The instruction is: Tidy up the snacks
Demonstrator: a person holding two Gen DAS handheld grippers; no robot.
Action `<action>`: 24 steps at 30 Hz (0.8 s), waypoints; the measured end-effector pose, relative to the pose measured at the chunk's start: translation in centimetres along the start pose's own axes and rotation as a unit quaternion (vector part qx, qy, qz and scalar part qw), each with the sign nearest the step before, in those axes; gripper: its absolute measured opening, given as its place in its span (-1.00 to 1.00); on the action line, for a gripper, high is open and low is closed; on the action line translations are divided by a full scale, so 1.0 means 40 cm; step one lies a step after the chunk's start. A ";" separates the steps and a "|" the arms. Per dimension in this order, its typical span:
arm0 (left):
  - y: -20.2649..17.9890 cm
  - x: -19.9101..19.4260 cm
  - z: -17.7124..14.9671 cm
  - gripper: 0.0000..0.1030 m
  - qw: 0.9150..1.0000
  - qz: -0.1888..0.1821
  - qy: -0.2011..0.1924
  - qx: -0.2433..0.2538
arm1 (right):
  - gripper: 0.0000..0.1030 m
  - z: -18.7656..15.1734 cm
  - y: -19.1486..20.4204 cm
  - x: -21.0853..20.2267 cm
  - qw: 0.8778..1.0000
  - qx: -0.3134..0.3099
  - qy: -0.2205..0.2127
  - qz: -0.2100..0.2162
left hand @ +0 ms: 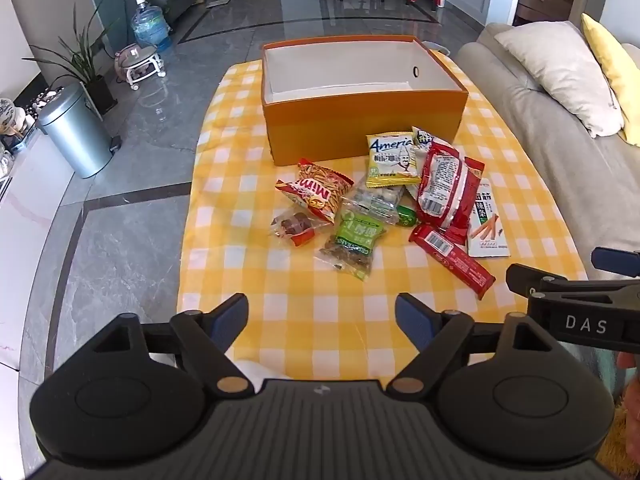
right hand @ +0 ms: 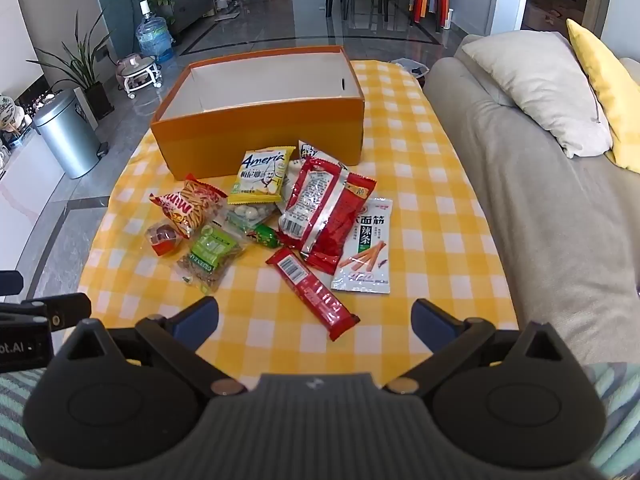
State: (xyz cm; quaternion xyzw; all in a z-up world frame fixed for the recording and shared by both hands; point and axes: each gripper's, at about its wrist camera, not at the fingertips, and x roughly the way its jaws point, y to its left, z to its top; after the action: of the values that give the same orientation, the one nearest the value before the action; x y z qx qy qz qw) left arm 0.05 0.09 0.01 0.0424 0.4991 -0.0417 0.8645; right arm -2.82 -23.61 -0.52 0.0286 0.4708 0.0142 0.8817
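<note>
Left gripper low centre of left wrist view, fingers wide, holding nothing. Right gripper low centre of right wrist view, likewise spread wide and empty. Snack pile mid-frame on yellow checked tablecloth: yellow packet, red-orange Mimi bag, green nut pack, large red pouch, long red bar nearest the fingers, white spicy-strip pack. Orange box upper centre, just behind pile (open top, white inside). Sofa along right edge.
</note>
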 end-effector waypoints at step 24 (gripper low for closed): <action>-0.011 -0.003 -0.007 0.65 1.000 -0.002 -0.008 0.004 | 0.92 -0.002 -0.001 -0.002 1.000 0.000 -0.003 0.001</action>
State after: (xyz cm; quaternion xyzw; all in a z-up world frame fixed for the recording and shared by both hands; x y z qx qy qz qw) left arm -0.29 -0.31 -0.04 0.0444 0.4922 -0.0458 0.8682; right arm -2.93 -23.64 -0.52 0.0294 0.4683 0.0153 0.8829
